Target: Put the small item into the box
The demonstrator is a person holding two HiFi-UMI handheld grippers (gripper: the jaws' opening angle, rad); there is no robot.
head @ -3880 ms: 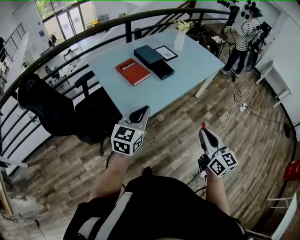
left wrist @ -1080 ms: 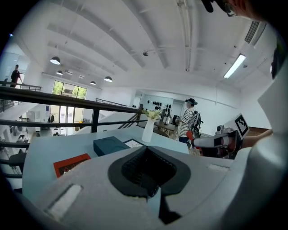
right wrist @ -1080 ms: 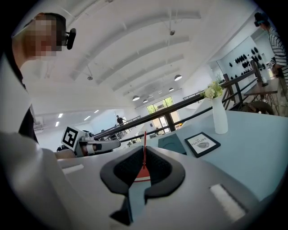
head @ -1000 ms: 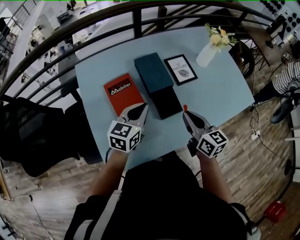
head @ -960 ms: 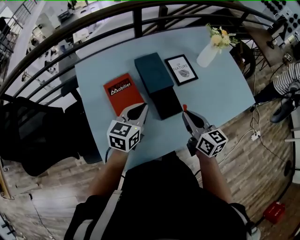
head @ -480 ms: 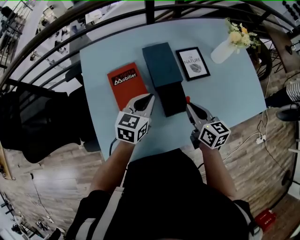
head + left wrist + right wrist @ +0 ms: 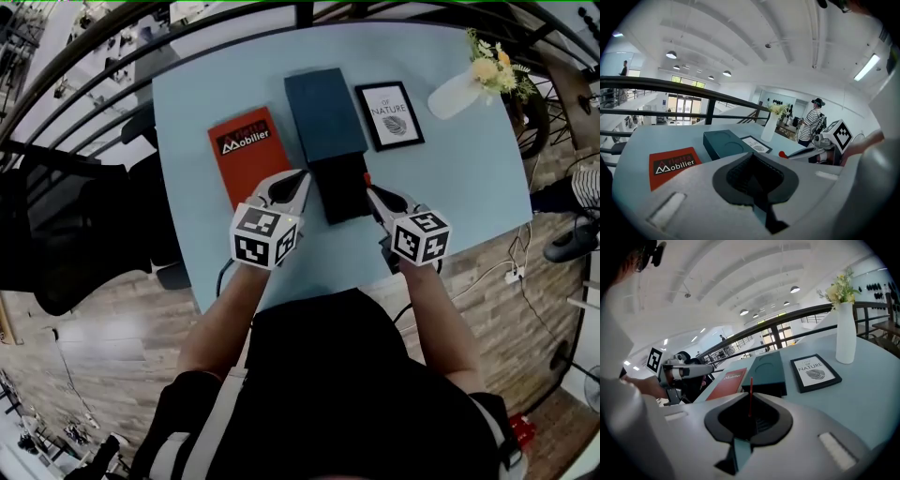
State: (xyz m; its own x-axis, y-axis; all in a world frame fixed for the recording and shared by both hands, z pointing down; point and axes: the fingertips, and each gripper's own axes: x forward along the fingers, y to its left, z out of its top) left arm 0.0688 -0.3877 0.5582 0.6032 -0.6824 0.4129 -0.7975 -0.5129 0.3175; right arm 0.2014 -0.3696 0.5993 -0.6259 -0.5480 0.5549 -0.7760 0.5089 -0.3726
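In the head view, the right claw (image 7: 368,185) is pinching the small red thing (image 7: 366,177) beside the black box (image 7: 339,192), mid frame on the tabletop (image 7: 450,159); the left claw (image 7: 300,176) is hovering at the box's other side. In the left gripper view, the left claw (image 7: 753,180) is sitting shut and empty. In the right gripper view, the small red thing (image 7: 750,392) is sticking up between closed jaws. Moving slowly over the black box before letting go is looking best; its inside is looking too dark to tell

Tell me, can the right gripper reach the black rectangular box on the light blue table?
Probably yes. The right gripper, shut on a thin red item, sits right beside the black rectangular box, with nothing lying between them.
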